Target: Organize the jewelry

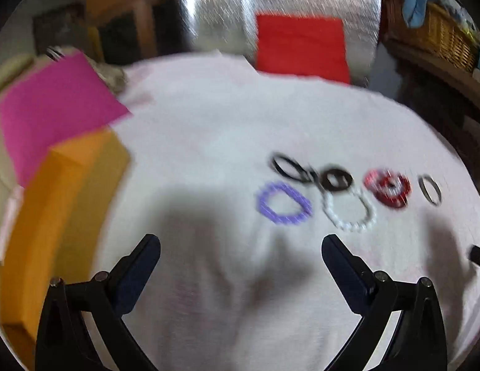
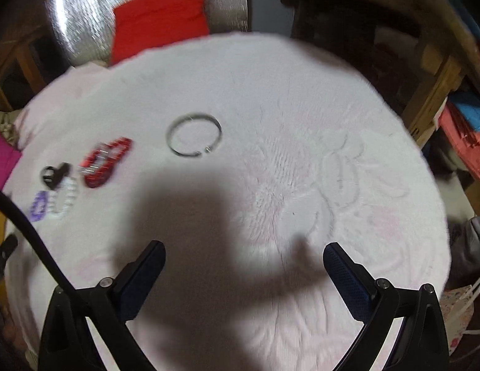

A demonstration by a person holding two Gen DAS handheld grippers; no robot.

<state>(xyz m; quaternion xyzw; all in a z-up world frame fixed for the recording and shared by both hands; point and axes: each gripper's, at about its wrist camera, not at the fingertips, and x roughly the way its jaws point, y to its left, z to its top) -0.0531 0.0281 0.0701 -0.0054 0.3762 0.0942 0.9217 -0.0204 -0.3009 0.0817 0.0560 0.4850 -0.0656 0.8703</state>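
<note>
- Hovering over the bench (image 2: 270, 99), you have both grippers empty: the left gripper (image 1: 241, 244) and right gripper (image 2: 244, 250) each have their fingers spread wide, holding nothing.
- Sorting looks barely begun; a first pick comes next, likely needing a low, level approach to pinch a thin band.
- Bracelets lie clustered toward the bench's middle: purple bracelet (image 1: 284, 203), white bead bracelet (image 1: 349, 213) and red bracelet (image 1: 388, 187), close together.
- Apart from them sits the silver bangle (image 2: 194, 134), a thin open hoop.
- An orange box (image 1: 63, 216) stands at the left edge.
</note>
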